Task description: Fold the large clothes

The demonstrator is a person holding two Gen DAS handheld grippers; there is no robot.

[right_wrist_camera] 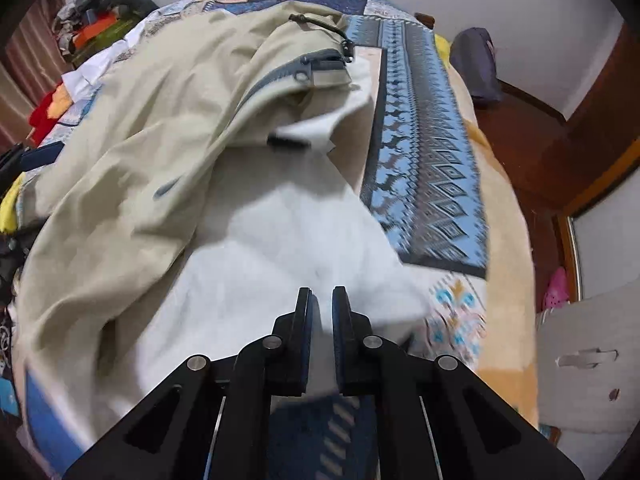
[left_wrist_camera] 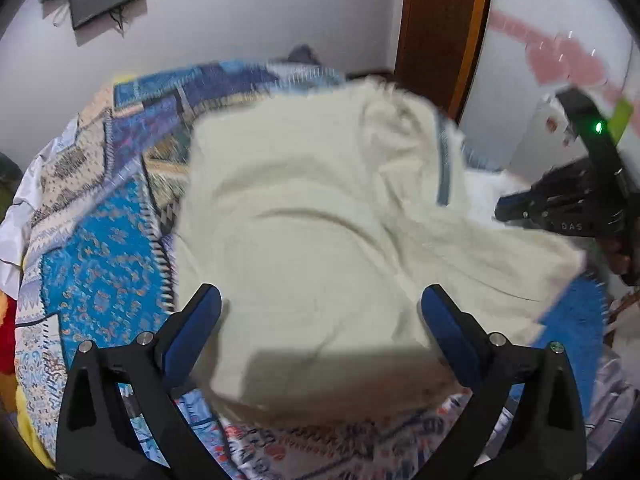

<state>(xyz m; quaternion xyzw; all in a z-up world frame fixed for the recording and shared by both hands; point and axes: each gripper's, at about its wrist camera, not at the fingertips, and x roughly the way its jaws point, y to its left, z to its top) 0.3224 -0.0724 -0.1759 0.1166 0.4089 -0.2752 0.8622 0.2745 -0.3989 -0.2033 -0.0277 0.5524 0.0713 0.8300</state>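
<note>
Your cream jacket (right_wrist_camera: 132, 128), white fleece lining showing, lies rumpled lengthwise along the bed (right_wrist_camera: 424, 152), collar at the far end. Your right gripper (right_wrist_camera: 321, 300) pinches its lining; your left gripper (left_wrist_camera: 320, 300) gapes wide.

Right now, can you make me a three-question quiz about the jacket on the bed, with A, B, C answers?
1. Where does the cream jacket lie?
A. on the patterned blue bedspread
B. on the floor
C. on a hanger on the door

2. What colour is the jacket's zipper tape?
A. red
B. grey-blue
C. yellow

3. How do the two grippers stand?
A. both wide open
B. left gripper open, right gripper shut on the jacket's white lining
C. left shut on the bedspread, right open

Answers:
1 A: the bedspread shows all round the jacket.
2 B: the right wrist view shows a grey-blue strip with its pull.
3 B: the left fingers stand far apart above the cloth with nothing pinched; the right fingers are nearly together with white fabric between them.
</note>
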